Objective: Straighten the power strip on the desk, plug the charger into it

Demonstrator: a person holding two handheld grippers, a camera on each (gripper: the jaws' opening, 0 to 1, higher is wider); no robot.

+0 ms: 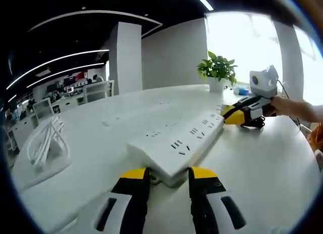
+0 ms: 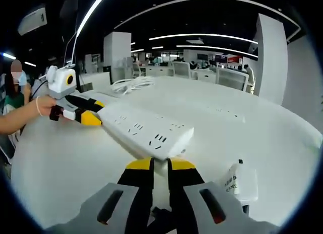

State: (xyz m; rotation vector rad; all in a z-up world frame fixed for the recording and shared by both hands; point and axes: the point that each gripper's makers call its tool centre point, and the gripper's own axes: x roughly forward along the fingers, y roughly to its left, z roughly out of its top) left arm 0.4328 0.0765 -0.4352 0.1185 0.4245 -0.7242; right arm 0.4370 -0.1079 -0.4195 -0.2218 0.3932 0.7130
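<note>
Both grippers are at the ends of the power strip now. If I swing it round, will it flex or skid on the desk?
The power strip looks like a rigid plastic bar, so it should probably turn as one piece. The desk looks smooth and glossy, so it may slide easily.

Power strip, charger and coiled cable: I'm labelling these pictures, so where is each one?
Power strip (image 1: 176, 140): left gripper view, middle of its socket face.
Charger (image 2: 239, 182): right gripper view, on its white labelled body.
Coiled cable (image 1: 46, 140): left gripper view, on the white loops.

one power strip (image 1: 176, 140), one charger (image 2: 241, 181), one coiled cable (image 1: 46, 140), one potted plant (image 1: 218, 70)
</note>
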